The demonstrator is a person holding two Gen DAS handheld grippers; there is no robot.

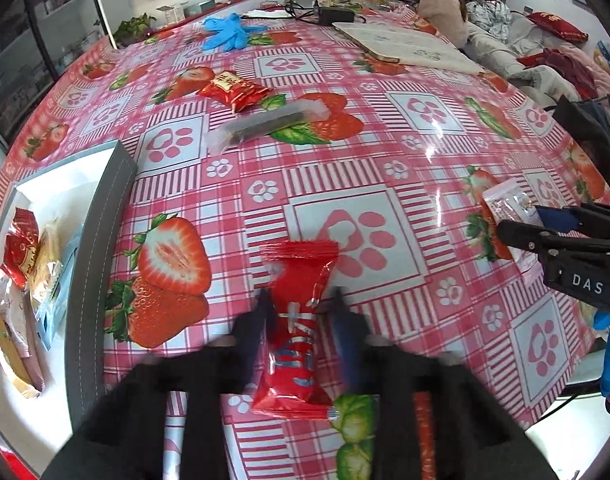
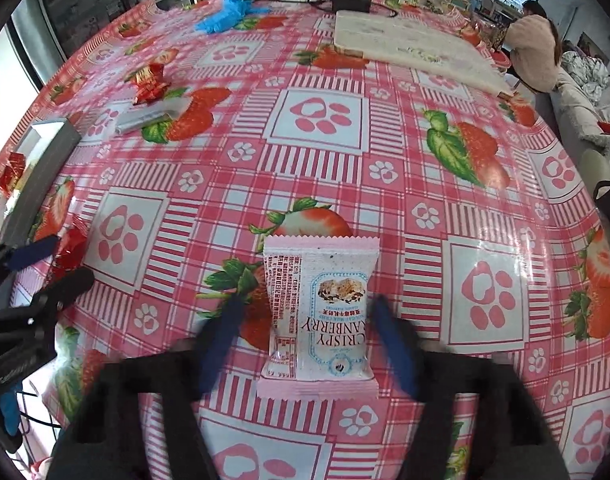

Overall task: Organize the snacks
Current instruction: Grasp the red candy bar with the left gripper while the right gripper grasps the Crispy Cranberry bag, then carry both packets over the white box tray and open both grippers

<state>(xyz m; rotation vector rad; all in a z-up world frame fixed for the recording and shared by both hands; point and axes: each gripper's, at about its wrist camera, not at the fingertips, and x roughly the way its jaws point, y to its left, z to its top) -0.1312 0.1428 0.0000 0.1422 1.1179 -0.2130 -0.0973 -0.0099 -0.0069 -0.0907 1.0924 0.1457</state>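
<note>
The left gripper (image 1: 299, 304) is clenched on a red snack packet (image 1: 295, 332), its two fingers pressing the wrapper's sides near the middle; the packet lies lengthwise along the fingers over the counter (image 1: 385, 160), which is covered in a pink strawberry-and-paw-print cloth. To the left sits a grey-edged box (image 1: 93, 264) already holding several wrapped snacks (image 1: 21, 256), red, yellow and pale blue among them. Farther up the counter lie another red snack packet (image 1: 233, 90) and, just beside it, a long dark snack bar in clear wrap (image 1: 265, 124).

The right gripper (image 2: 305, 308) stands released, its blue-padded fingers spread to either side of a pink cranberry crisp packet (image 2: 319, 316) that lies flat on the counter, apart from both fingers. In the left wrist view this same packet shows at the right edge, beside the right gripper's fingertips.

At the far end of the counter lie blue gloves (image 1: 229, 32) and a cream cloth (image 1: 409, 46). A person in a beige top (image 1: 443, 4) sits beyond.
</note>
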